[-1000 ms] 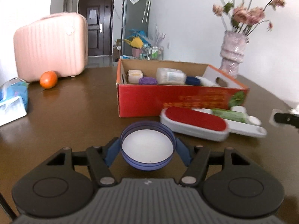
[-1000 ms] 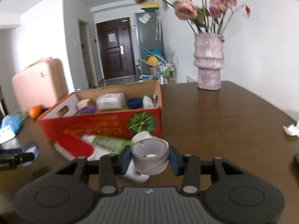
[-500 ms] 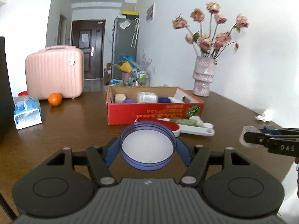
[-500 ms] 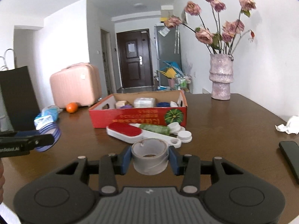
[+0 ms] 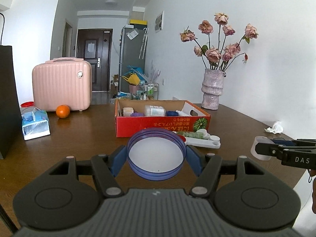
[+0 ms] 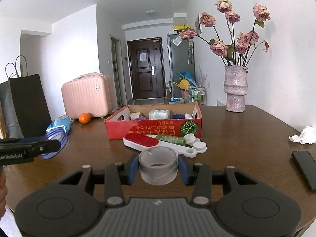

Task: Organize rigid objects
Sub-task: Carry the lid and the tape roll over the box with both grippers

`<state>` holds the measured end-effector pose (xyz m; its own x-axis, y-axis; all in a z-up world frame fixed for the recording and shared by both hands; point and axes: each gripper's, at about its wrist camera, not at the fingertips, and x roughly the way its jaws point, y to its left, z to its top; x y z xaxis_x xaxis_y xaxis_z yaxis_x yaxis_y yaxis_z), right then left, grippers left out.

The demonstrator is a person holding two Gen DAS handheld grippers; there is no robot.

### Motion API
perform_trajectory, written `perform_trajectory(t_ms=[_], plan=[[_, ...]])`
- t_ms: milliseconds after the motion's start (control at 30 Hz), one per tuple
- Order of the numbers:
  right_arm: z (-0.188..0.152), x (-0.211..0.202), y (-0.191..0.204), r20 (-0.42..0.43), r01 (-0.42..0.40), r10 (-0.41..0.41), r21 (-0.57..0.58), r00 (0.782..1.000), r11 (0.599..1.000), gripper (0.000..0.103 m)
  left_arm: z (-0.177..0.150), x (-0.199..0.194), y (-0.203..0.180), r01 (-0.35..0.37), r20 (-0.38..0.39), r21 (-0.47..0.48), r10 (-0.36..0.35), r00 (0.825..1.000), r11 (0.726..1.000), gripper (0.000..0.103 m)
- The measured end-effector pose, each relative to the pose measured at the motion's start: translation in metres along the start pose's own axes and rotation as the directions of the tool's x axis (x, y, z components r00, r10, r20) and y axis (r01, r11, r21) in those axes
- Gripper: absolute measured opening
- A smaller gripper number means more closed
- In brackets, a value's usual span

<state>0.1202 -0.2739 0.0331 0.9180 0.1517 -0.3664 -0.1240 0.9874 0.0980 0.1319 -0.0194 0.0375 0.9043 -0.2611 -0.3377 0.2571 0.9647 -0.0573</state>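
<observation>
on the left, the left tongs (image 5: 156, 157) are closed onto a round blue lid (image 5: 156, 156), pads pressing its rim from either side, held up above the near part of the desk (image 5: 83, 138). it looks like thin moulded plastic: light, stiff enough across its width but likely to flex or pop out if squeezed hard, and smooth at the rim, so a moderate grip across the widest part, as it is now, seems the safest hold.

further along, toward the middle and far side of the desk, the red cardboard box (image 5: 158, 125) stands open-topped with several small containers already inside. just in front of its near wall lie a white lint brush with a red pad (image 6: 146, 143), a green tube (image 6: 171, 139) and 2 white caps (image 6: 194, 141), touching or nearly touching one another. the brush is long and rigid and would best be taken near mid-length; the caps are small and would be apt to skid.

on the right, the right tongs (image 6: 158, 168) grip a roll of clear tape (image 6: 158, 166) across its outer wall, also lifted off the desk. it is a stiff, fairly light ring, slick on the outside, so a squeeze across the diameter should hold it without crushing.
</observation>
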Motion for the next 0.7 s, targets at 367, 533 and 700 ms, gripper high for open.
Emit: perform_trajectory(t_ms=[367,533,700], plan=[[0.006,0.026,-0.007,-0.018,0.002,-0.002,0.007,1.0,1.0,0.042,0.012,0.028,0.006,-0.004,-0.014,0.001,0.004,1.0,1.0,0.067],[0.031,0.06,-0.012,-0.016,-0.028,0.028,-0.02,0.999,0.999,0.042,0.043,0.069,0.019,-0.002,0.012,0.021,0.002,1.0,1.0,0.067],[0.078,0.124,-0.021,-0.022,-0.09,0.089,-0.036,0.996,0.995,0.042,0.09,0.15,0.041,-0.004,-0.021,0.033,0.005,1.0,0.999,0.067]])
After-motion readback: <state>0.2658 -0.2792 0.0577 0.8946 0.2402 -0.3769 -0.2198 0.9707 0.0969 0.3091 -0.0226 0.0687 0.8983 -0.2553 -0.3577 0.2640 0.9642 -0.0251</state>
